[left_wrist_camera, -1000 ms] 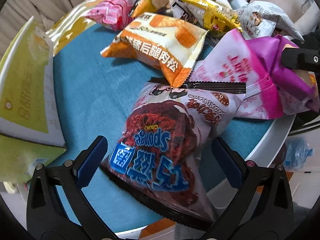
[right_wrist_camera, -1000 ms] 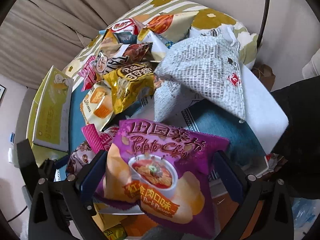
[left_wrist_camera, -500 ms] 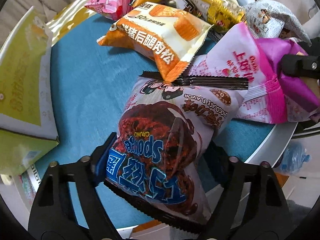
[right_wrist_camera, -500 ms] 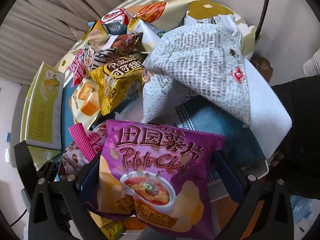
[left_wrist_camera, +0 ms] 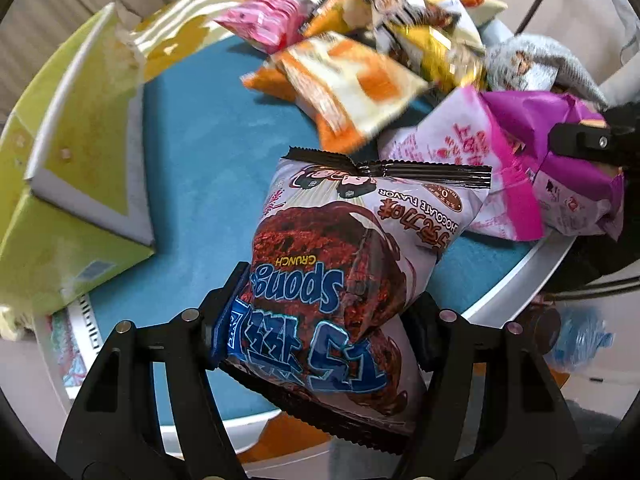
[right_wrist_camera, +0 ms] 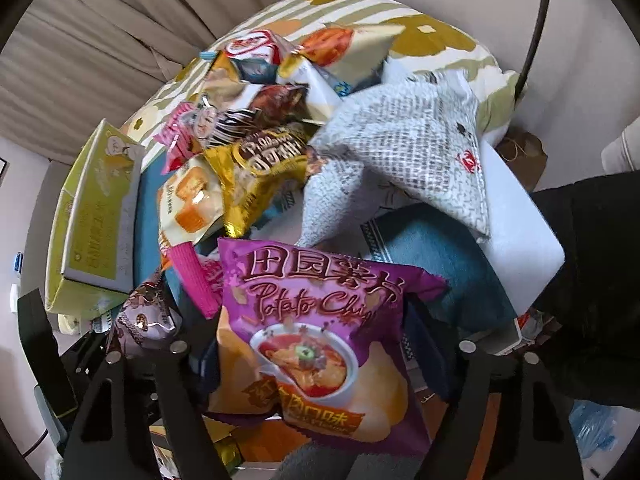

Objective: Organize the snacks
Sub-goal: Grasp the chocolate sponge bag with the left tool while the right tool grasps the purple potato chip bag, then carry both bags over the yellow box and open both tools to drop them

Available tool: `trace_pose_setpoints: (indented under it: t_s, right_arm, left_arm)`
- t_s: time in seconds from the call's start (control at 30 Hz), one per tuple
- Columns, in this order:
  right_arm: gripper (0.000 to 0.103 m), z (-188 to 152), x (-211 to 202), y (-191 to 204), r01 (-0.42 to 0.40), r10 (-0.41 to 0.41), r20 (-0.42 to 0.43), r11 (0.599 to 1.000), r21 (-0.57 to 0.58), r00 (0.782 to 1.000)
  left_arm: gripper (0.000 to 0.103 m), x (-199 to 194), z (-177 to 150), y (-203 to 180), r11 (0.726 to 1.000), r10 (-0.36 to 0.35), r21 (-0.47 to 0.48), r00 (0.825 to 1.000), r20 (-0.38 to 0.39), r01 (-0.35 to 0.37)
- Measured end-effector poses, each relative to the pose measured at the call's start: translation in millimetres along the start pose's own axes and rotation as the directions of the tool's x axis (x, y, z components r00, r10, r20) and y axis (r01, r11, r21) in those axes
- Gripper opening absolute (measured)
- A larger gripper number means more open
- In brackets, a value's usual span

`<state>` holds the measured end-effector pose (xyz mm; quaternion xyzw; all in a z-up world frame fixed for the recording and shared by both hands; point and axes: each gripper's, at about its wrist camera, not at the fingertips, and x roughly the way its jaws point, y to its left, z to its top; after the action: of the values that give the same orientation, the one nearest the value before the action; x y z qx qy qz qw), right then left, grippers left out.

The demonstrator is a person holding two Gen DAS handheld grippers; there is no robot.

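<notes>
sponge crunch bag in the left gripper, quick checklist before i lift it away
1. Left gripper closed on the Sponge Crunch bag: ok, both pads press its lower sides.
2. Grip depth: cannot tell, the bag hides the fingertips.
3. Top seal clear of neighbours: not ok, its black crimped edge lies against the pink-and-white bag.
4. Right gripper out of the way: ok, it holds the purple potato chips bag off to the side.
5. Drop spot: cannot tell, only the green box and the blue mat show.
</notes>
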<state>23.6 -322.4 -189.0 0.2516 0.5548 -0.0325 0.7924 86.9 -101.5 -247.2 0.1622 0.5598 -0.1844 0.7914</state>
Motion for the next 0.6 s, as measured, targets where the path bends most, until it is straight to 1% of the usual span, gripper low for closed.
trace_pose_setpoints:
  t_s: [0.03, 0.2, 0.27, 0.37, 0.5, 0.6]
  right_arm:
    - [0.072, 0.1, -1.8, 0.9, -0.006, 0.006, 0.002, 1.000, -0.001, 1.000]
    - [0.069, 4.9, -18.7, 9.0, -0.047, 0.047, 0.019, 0.998, -0.031, 0.999]
    - [0.069, 8.1, -24.9, 15.5, -0.066, 0.068, 0.024, 0.996, -0.054, 0.997]
    - [0.069, 11.7, -33.5, 26.4, -0.099, 0.102, 0.030, 0.991, -0.091, 0.994]
    - [0.069, 23.1, -40.7, 46.9, -0.147, 0.155, 0.030, 0.975, -0.168, 0.988]
    - [0.069, 35.2, -44.2, 65.3, -0.175, 0.187, 0.032, 0.957, -0.232, 0.982]
  left_arm:
    - [0.064, -6.0, -3.5, -0.4, 1.000, 0.002, -0.007, 1.000, 0.005, -0.002]
    - [0.064, -38.4, 0.4, 6.7, 0.999, 0.014, -0.044, 0.999, 0.047, -0.012]
    - [0.064, -49.6, 5.7, 12.1, 0.998, 0.018, -0.065, 0.998, 0.063, -0.014]
    - [0.064, -67.7, 4.7, 14.4, 0.994, 0.035, -0.110, 0.995, 0.090, -0.025]
    - [0.064, -86.0, 7.6, 25.8, 0.982, 0.077, -0.180, 0.989, 0.123, -0.054]
    - [0.064, -101.3, 14.1, 39.9, 0.968, 0.106, -0.243, 0.985, 0.140, -0.070]
